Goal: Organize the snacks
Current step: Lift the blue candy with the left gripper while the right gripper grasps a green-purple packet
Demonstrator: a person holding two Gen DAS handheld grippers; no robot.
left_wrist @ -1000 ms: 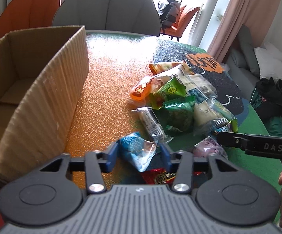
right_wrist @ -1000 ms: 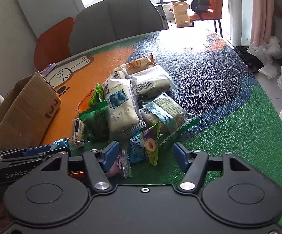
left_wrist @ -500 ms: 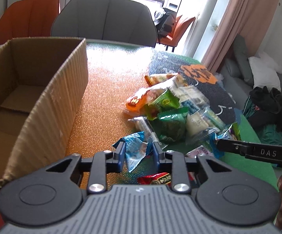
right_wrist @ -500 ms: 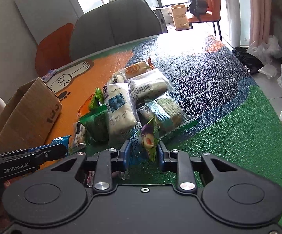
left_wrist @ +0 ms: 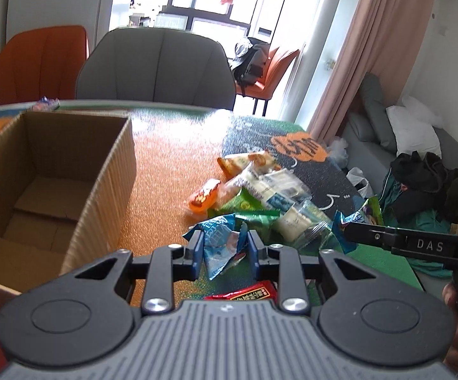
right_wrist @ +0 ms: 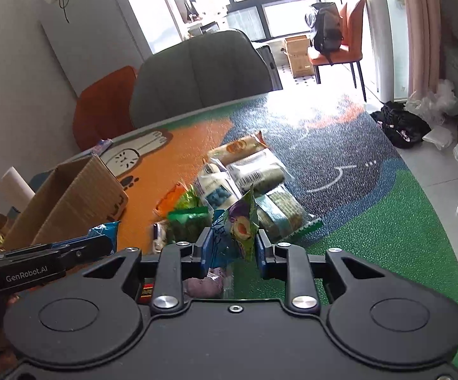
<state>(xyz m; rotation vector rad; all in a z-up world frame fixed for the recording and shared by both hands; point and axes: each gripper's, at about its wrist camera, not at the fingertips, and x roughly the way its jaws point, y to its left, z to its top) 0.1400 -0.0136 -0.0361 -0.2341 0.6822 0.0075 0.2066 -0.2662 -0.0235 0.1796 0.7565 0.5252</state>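
Left wrist view, "DAS" on right gripper [left_wrist: 339, 231], plum packet [left_wrist: 366, 213] clamped.

red packet [left_wrist: 248, 293] half hidden under left gripper [left_wrist: 224, 248], snack labels blurred

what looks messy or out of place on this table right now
The snack packets lie in a loose overlapping heap on the table, none in the cardboard box, which looks empty. The left gripper holds a crumpled blue packet; the right gripper holds a purple plum packet.
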